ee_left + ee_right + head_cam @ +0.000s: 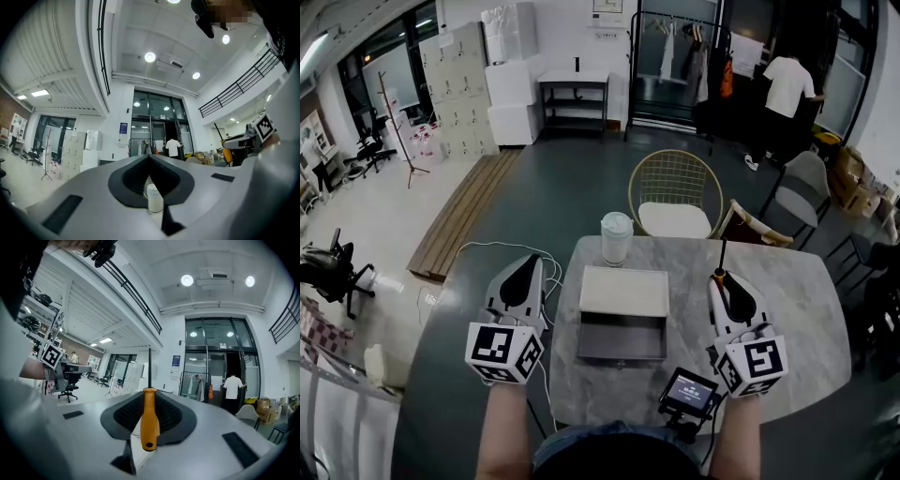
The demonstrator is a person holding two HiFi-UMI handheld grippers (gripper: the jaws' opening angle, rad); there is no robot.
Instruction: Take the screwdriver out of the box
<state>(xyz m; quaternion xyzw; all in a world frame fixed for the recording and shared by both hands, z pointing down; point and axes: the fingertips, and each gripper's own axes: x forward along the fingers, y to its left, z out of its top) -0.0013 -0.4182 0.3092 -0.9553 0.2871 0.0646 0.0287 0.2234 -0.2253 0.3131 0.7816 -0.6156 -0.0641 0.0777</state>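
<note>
Right gripper [727, 283] clamps the screwdriver [149, 420] by its orange handle, right of the box [623, 292]. The tool is probably light, stiff and smooth. Left gripper [527, 270] is closed and empty.

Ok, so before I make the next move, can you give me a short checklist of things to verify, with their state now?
1. Screwdriver held by the right gripper: ok, its fingers are closed on the orange handle.
2. Screwdriver out of the box: ok, it is held to the right of the box, shaft pointing away.
3. Left gripper free: ok, fingers shut on nothing, left of the box.
4. Bare table for setting it down: ok, free space right of the box.
5. Cup out of the way: ok, it stands behind the box.
6. Grip firm enough: cannot tell.
</note>
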